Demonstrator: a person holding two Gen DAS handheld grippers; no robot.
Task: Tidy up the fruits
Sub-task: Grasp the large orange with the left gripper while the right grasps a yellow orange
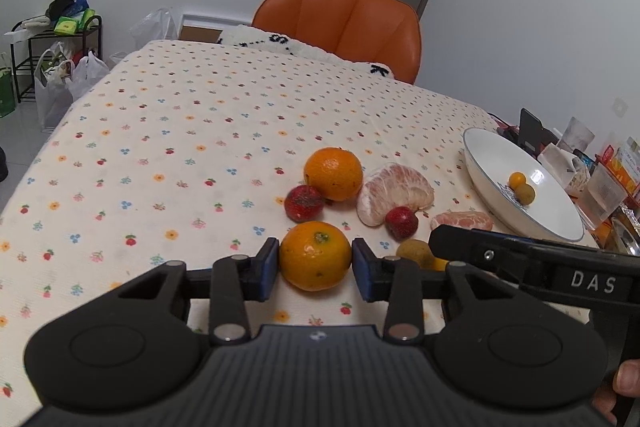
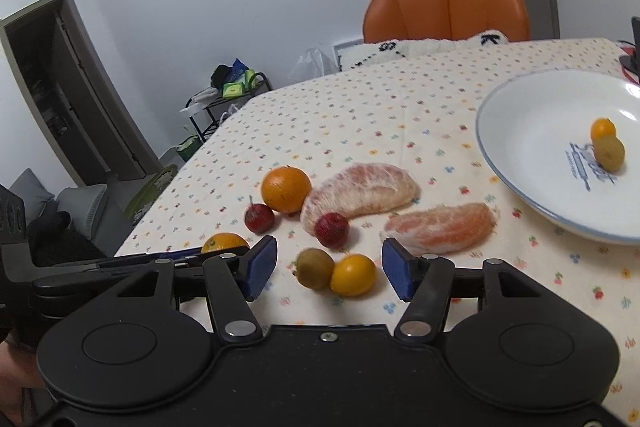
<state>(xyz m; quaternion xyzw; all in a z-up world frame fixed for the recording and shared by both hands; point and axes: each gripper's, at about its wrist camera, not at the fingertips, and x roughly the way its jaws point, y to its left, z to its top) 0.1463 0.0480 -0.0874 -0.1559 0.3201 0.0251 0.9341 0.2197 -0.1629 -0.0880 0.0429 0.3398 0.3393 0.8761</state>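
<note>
My left gripper [image 1: 315, 264] is shut on an orange [image 1: 314, 255] low over the flowered tablecloth, a blue pad against each side. My right gripper [image 2: 329, 269] stands open beside it, its pads flanking a small green-brown fruit [image 2: 315, 268] and a small yellow-orange fruit [image 2: 353, 275] without touching them. Behind lie a second orange [image 2: 286, 189], two red fruits [image 2: 259, 218] [image 2: 331, 229] and two peeled pomelo segments [image 2: 360, 189] [image 2: 442, 228]. At the right, a white plate [image 2: 496, 147] holds two small fruits [image 2: 603, 129] [image 2: 610, 153].
An orange chair [image 1: 344, 23] stands at the table's far side. Packets and a clear cup [image 1: 600, 183] crowd the right edge beyond the plate. A shelf [image 1: 56, 43] and plastic bags [image 1: 60, 83] sit on the floor at the left.
</note>
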